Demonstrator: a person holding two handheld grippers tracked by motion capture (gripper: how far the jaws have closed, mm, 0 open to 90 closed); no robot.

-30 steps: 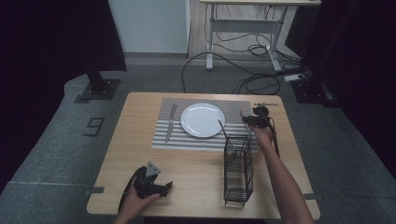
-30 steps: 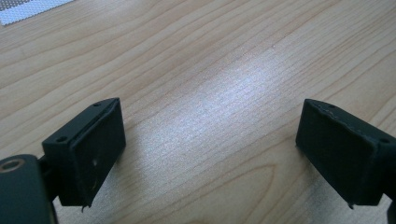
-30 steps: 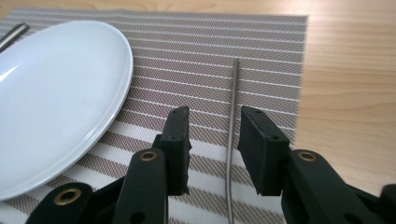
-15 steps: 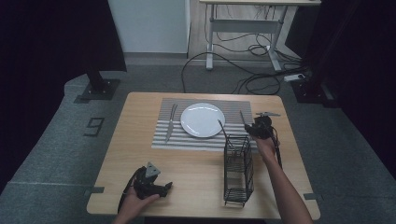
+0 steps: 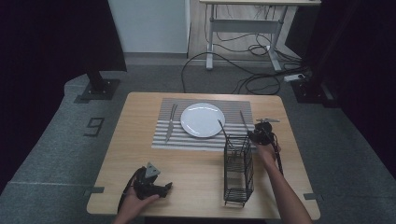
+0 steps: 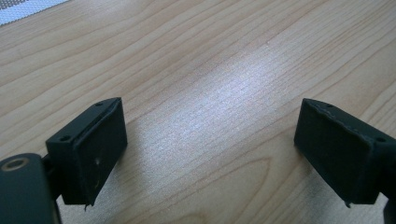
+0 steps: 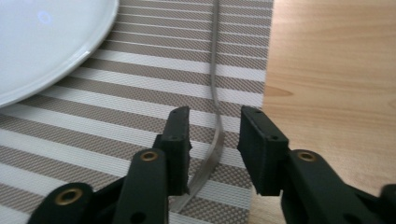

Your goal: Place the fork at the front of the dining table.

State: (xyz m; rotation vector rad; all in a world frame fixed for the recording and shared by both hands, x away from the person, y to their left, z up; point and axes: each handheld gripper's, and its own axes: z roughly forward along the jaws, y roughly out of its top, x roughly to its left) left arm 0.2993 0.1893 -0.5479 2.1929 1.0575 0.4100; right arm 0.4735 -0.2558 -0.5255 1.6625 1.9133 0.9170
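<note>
A slim silver utensil (image 7: 214, 70) lies on the striped placemat (image 7: 140, 93) to the right of the white plate (image 7: 46, 37). My right gripper (image 7: 212, 116) is open, one jaw on each side of the utensil's curved handle with a gap at both sides. From above, the right gripper (image 5: 255, 134) sits at the placemat's right edge, next to that utensil (image 5: 243, 119). My left gripper (image 5: 166, 187) rests at the table's front left. Its jaws are wide open (image 6: 210, 140) over bare wood (image 6: 210, 70), holding nothing.
A black wire caddy (image 5: 238, 170) stands upright just in front of my right gripper, with a thin utensil (image 5: 223, 130) leaning out of it. Another piece of cutlery (image 5: 171, 122) lies left of the plate (image 5: 202, 119). Cables and a desk frame sit on the floor beyond.
My right gripper has drawn back along the placemat's right edge toward the caddy. The left gripper has stayed put.
</note>
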